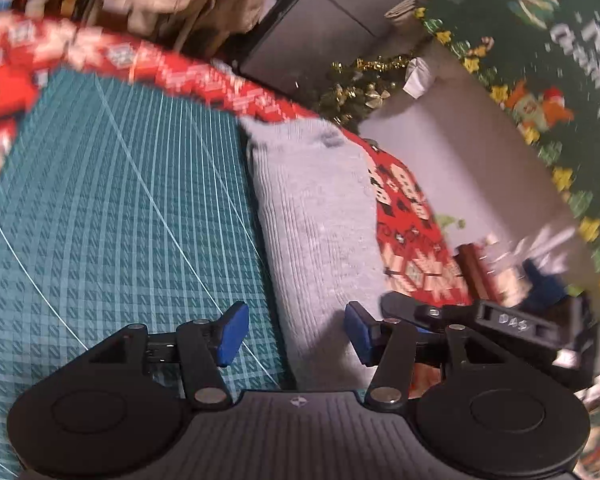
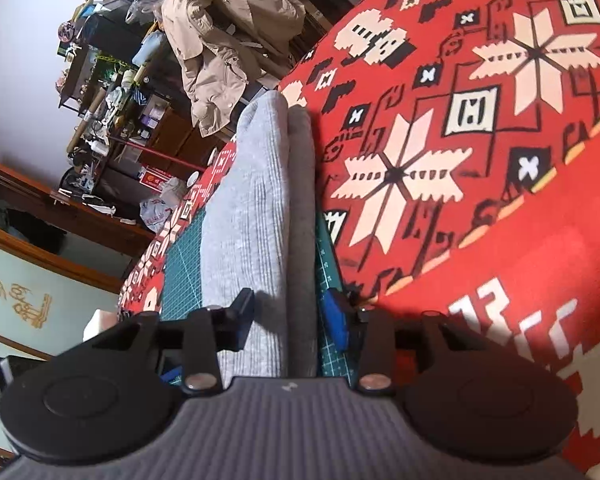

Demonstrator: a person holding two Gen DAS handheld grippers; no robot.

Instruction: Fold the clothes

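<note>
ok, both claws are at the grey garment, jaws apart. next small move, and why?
Probably draw both claws back and up. The folded grey ribbed knit garment lies as a narrow strip on the green gridded cutting mat. The left claw and right claw stand open around it, pads not pressing, so it seems released.

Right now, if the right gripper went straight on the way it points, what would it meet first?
Most likely the folded grey garment: it lies between the open right gripper and runs ahead over the green cutting mat. Depth is unclear.
</note>
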